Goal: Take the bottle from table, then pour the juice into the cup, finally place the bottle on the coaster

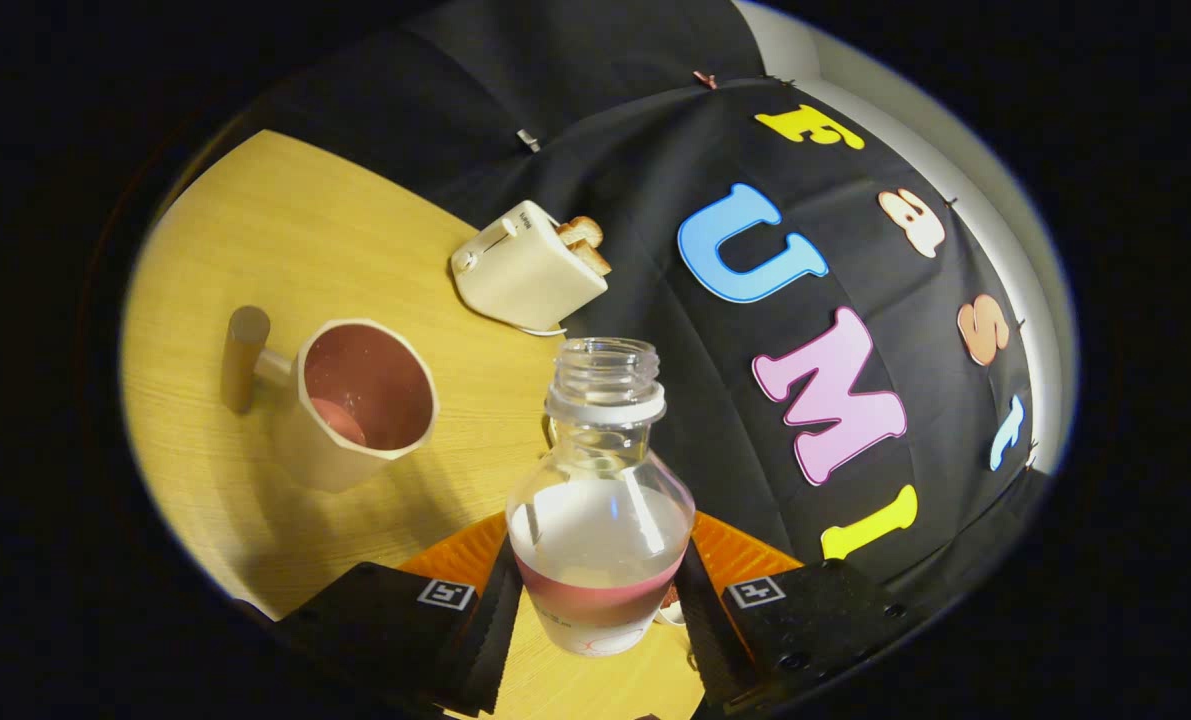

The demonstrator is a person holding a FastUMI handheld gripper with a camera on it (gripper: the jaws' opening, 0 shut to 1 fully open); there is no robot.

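Clear plastic bottle (pixel 600 500), uncapped, holds pale liquid; the cup (pixel 360 400) on the wooden table (pixel 285 250) contains pink juice. The gripper (pixel 595 610) clamps the bottle between both fingers, above an orange coaster (pixel 735 550).

Your fingers (pixel 595 610) are clamping the bottle (pixel 600 510) between them over the coaster (pixel 730 555); the cup (pixel 360 405) is sitting left on the worktop (pixel 285 250), toaster (pixel 527 268) beyond.
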